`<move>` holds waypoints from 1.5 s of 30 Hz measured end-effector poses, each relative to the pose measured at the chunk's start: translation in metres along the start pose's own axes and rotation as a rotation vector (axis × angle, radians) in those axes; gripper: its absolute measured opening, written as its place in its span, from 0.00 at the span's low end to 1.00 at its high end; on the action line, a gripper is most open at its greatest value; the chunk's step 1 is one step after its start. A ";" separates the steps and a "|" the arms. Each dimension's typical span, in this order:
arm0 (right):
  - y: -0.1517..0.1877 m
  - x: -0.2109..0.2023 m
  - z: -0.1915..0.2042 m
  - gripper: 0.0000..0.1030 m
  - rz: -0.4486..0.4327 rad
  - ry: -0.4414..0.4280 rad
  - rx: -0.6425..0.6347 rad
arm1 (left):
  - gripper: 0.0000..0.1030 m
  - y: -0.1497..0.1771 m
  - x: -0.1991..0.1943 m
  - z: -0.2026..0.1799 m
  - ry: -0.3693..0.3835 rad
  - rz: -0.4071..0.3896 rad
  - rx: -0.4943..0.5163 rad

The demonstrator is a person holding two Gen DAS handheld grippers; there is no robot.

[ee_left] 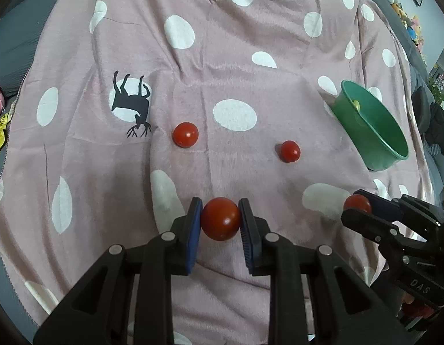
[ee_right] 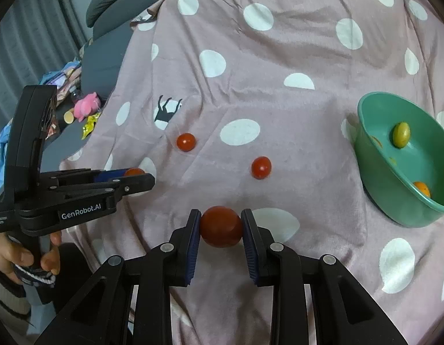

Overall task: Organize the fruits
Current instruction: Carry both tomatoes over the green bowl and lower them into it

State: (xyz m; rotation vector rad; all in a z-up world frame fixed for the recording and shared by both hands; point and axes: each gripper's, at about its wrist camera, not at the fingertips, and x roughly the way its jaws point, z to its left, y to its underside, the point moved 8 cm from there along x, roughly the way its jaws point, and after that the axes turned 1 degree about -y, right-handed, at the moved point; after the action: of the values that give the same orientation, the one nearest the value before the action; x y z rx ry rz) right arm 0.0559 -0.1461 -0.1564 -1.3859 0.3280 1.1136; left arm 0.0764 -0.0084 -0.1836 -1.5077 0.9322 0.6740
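Pink blanket (ee_left: pixel 250 57) with white dots and black deer prints covers the surface; grey bedding lies beyond it at the upper left of the right wrist view, with a pink plush toy (ee_right: pixel 86 105) and snack packets at mid left.

Left claw (ee_left: pixel 221 220), lower centre of its own view, is clenched on a red tomato (ee_left: pixel 221 218), blue pads pressing both sides. Right claw (ee_right: pixel 221 225) grips a second tomato (ee_right: pixel 221 226) likewise.

Two loose tomatoes lie on the blanket above the claws: one (ee_left: pixel 185 134) left of centre, one (ee_left: pixel 290 151) right of centre, well apart.

Green bowl (ee_right: pixel 374 132) stands at the right edge, tilted, holding a yellow fruit (ee_right: pixel 401 134) and an orange fruit (ee_right: pixel 421 188).

A hand (ee_right: pixel 17 256) holds the left claw's handle at lower left.
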 end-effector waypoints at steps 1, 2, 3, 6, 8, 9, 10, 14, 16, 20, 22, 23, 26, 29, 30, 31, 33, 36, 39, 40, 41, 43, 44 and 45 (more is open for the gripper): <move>0.000 -0.001 0.001 0.29 -0.002 0.000 -0.001 | 0.24 0.001 -0.001 0.000 -0.001 -0.001 0.001; 0.000 -0.001 0.002 0.29 -0.003 0.000 -0.002 | 0.24 0.002 -0.002 0.000 -0.003 -0.002 0.001; 0.000 -0.001 0.002 0.29 -0.003 -0.001 -0.003 | 0.24 0.003 -0.002 0.001 -0.004 -0.002 0.000; 0.000 -0.002 0.005 0.29 -0.006 -0.003 -0.011 | 0.24 0.004 -0.002 0.002 -0.009 0.000 -0.002; 0.000 -0.003 0.007 0.29 -0.009 -0.007 -0.014 | 0.24 0.005 -0.002 0.002 -0.010 0.002 -0.002; 0.000 -0.003 0.007 0.29 -0.010 -0.009 -0.015 | 0.24 0.006 -0.002 0.002 -0.012 0.004 -0.001; 0.000 -0.002 0.008 0.29 -0.009 -0.011 -0.015 | 0.24 0.006 -0.002 0.001 -0.013 0.005 0.001; 0.001 -0.002 0.006 0.29 -0.010 -0.018 -0.011 | 0.24 0.006 -0.002 -0.002 -0.017 0.006 0.011; 0.000 -0.003 0.006 0.29 -0.013 -0.022 -0.009 | 0.24 0.005 -0.001 -0.004 -0.022 0.007 0.017; -0.001 -0.007 0.002 0.29 -0.026 -0.027 0.000 | 0.24 0.004 -0.001 -0.008 -0.033 0.005 0.031; -0.002 -0.008 0.000 0.29 -0.032 -0.027 0.002 | 0.24 0.002 -0.001 -0.012 -0.039 0.002 0.041; -0.002 -0.009 -0.002 0.29 -0.037 -0.028 0.004 | 0.24 0.001 -0.002 -0.013 -0.041 0.000 0.045; -0.005 -0.013 -0.007 0.29 -0.053 -0.029 0.009 | 0.24 -0.003 -0.003 -0.022 -0.047 -0.009 0.062; -0.008 -0.018 -0.014 0.29 -0.069 -0.027 0.018 | 0.24 -0.009 -0.004 -0.033 -0.049 -0.018 0.084; -0.010 -0.020 -0.017 0.29 -0.076 -0.026 0.021 | 0.24 -0.012 -0.004 -0.038 -0.047 -0.020 0.094; -0.011 -0.021 -0.019 0.29 -0.079 -0.025 0.023 | 0.24 -0.014 -0.004 -0.041 -0.045 -0.021 0.101; -0.014 -0.025 -0.026 0.29 -0.091 -0.022 0.030 | 0.24 -0.017 -0.003 -0.051 -0.042 -0.025 0.120; -0.017 -0.030 -0.036 0.29 -0.106 -0.015 0.043 | 0.24 -0.022 -0.001 -0.064 -0.036 -0.029 0.144; -0.020 -0.034 -0.047 0.29 -0.122 -0.008 0.058 | 0.24 -0.027 0.003 -0.078 -0.029 -0.028 0.173; -0.020 -0.036 -0.052 0.29 -0.129 -0.003 0.066 | 0.24 -0.028 0.004 -0.082 -0.027 -0.028 0.181; -0.020 -0.037 -0.055 0.29 -0.132 0.000 0.070 | 0.24 -0.029 0.005 -0.085 -0.025 -0.027 0.188; -0.021 -0.040 -0.063 0.29 -0.141 0.007 0.078 | 0.24 -0.033 0.008 -0.095 -0.020 -0.028 0.208; -0.022 -0.042 -0.068 0.29 -0.148 0.013 0.084 | 0.24 -0.034 0.008 -0.099 -0.018 -0.029 0.217; -0.023 -0.044 -0.073 0.29 -0.155 0.019 0.089 | 0.24 -0.036 0.010 -0.104 -0.015 -0.031 0.226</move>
State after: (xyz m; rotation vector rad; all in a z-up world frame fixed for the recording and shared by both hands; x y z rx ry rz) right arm 0.0815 -0.2246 -0.1257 -1.3205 0.2752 0.9479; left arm 0.1026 -0.1122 -0.1569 -1.3119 0.9394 0.5380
